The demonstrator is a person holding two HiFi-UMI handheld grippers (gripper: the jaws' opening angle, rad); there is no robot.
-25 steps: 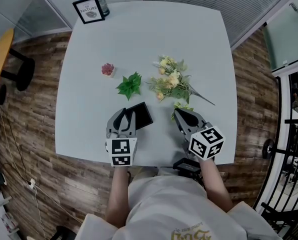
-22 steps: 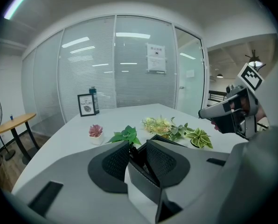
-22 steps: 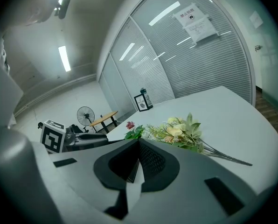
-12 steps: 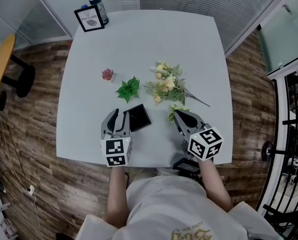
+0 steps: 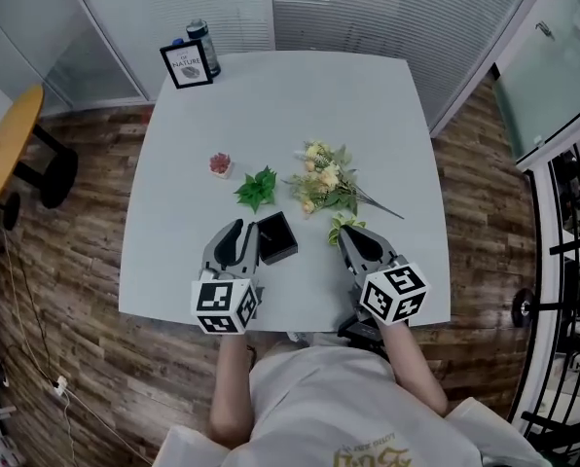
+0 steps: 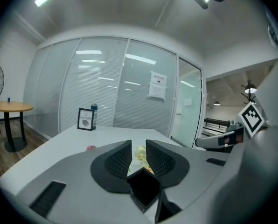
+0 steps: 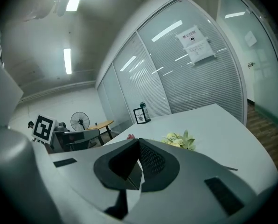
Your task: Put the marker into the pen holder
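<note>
The pen holder (image 5: pixel 276 237) is a black square box standing on the grey table (image 5: pixel 290 105) near its front edge. My left gripper (image 5: pixel 241 233) is right beside the holder's left side. Its jaws are closing, with a narrow gap and nothing between them. In the left gripper view the pen holder (image 6: pixel 143 188) sits just below the left gripper (image 6: pixel 138 148), and the flowers show through the gap. My right gripper (image 5: pixel 344 230) rests to the right of the holder, below the flowers, and in its own view the right gripper (image 7: pixel 138 143) is shut and empty. I see no marker in any view.
A bunch of pale artificial flowers (image 5: pixel 327 179) lies mid-table, with a green leaf sprig (image 5: pixel 257 188) and a small pink flower (image 5: pixel 221 163) to its left. A framed card (image 5: pixel 186 64) and a bottle (image 5: pixel 204 47) stand at the far left corner. A round side table (image 5: pixel 8 144) stands left.
The head view has pulled back, so the table looks smaller and sits lower in the frame. Both grippers stay near the front edge, and the holder has not moved.
</note>
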